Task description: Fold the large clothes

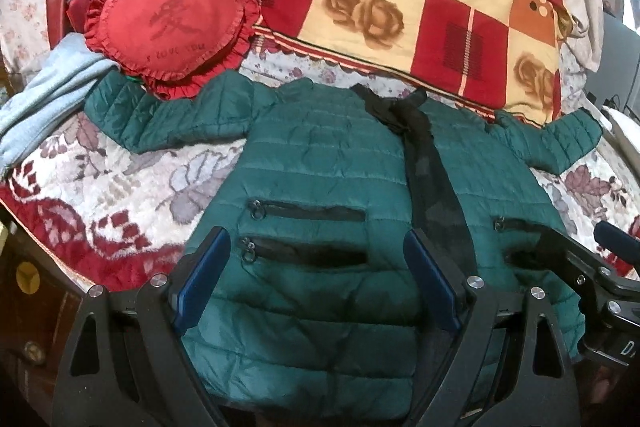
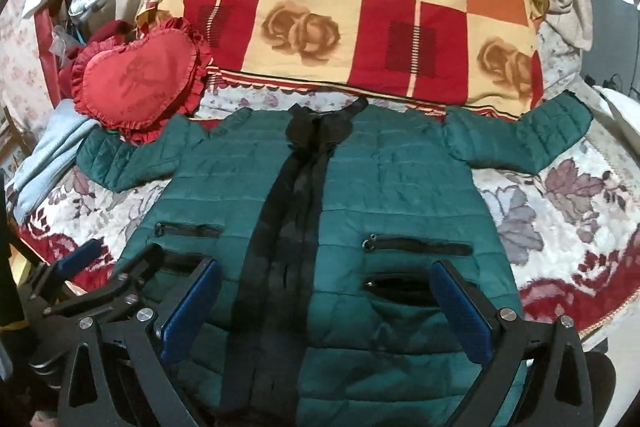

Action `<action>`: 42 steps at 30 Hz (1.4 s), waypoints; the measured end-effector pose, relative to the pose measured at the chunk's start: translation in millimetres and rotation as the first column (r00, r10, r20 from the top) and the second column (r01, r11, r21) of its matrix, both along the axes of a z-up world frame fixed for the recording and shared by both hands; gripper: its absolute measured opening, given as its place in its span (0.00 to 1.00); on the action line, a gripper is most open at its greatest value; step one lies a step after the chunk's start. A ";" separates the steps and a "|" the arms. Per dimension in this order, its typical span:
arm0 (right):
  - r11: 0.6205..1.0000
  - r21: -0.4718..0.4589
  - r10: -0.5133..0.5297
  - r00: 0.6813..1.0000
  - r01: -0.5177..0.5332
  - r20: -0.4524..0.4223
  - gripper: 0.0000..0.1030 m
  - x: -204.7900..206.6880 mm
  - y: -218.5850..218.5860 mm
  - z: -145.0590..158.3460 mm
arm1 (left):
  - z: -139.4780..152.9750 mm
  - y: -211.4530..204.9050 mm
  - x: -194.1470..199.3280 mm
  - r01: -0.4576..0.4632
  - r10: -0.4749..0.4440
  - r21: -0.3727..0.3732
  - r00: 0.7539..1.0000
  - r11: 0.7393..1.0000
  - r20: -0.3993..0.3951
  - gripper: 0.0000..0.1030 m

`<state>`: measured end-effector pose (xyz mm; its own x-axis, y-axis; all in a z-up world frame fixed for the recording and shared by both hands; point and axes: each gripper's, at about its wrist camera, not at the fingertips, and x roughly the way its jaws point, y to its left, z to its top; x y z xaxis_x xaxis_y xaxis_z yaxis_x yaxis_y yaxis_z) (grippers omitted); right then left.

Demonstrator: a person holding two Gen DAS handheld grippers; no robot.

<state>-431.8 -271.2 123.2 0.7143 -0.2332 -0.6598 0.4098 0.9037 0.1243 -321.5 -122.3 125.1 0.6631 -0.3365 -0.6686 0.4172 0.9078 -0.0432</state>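
Floral bedding (image 1: 132,183) carries the green jacket (image 1: 320,163), laid flat front-up at the near edge, sleeves spread toward both sides; left gripper (image 1: 318,283) and right gripper (image 2: 326,307) hover over its hem, jaws apart, holding nothing; a clean fold likely starts at a sleeve; the heart cushion (image 1: 164,27) crowds the left sleeve, the right side lies freer.
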 end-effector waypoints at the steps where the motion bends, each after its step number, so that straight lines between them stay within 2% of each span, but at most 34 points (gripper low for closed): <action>1: 1.000 0.000 -0.003 1.000 0.003 0.004 1.00 -0.9 0.3 0.0 | 1.1 0.9 -0.1 -0.002 0.002 -0.005 1.000 1.000 0.004 0.86; 42: 1.000 0.024 -0.002 1.000 0.002 -0.015 1.00 1.6 3.8 -9.3 | -11.4 -1.9 -4.7 0.018 -0.018 0.001 0.999 1.000 -0.029 0.86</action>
<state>-430.1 -267.4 113.9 0.7037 -0.2189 -0.6759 0.4137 0.8997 0.1392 -326.2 -124.2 113.7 0.6373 -0.3475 -0.6879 0.4318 0.9003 -0.0548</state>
